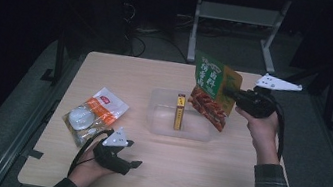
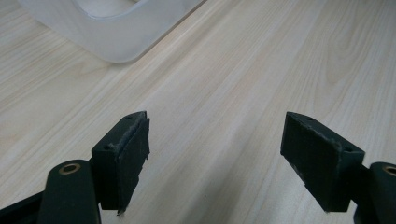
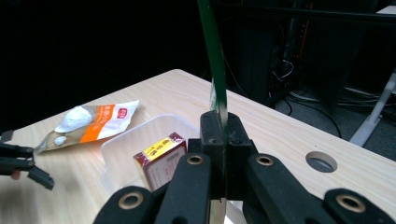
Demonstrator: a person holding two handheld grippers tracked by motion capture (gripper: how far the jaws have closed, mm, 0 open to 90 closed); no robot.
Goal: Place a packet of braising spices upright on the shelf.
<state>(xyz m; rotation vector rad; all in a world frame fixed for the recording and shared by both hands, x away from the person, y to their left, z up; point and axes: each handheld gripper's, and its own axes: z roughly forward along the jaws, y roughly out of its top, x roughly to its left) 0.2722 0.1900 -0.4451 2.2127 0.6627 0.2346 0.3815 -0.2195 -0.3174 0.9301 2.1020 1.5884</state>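
My right gripper (image 1: 229,91) is shut on the edge of a green and orange food packet (image 1: 213,88), held upright in the air just right of a clear plastic tub (image 1: 160,120). In the right gripper view the packet (image 3: 215,70) stands edge-on between the closed jaws. A red and yellow box (image 1: 179,111) stands on end inside the tub; the same box (image 3: 159,156) lies below the jaws in that view. My left gripper (image 1: 136,154) rests near the table's front left, jaws wide open over bare wood (image 2: 215,154) with nothing between them.
An orange and white pouch (image 1: 94,113) with pale contents lies on the table's left side, just behind the left hand. The tub's corner (image 2: 112,32) sits ahead of the left jaws. A cable hole (image 3: 321,161) pierces the tabletop. Desk legs and cables stand beyond the far edge.
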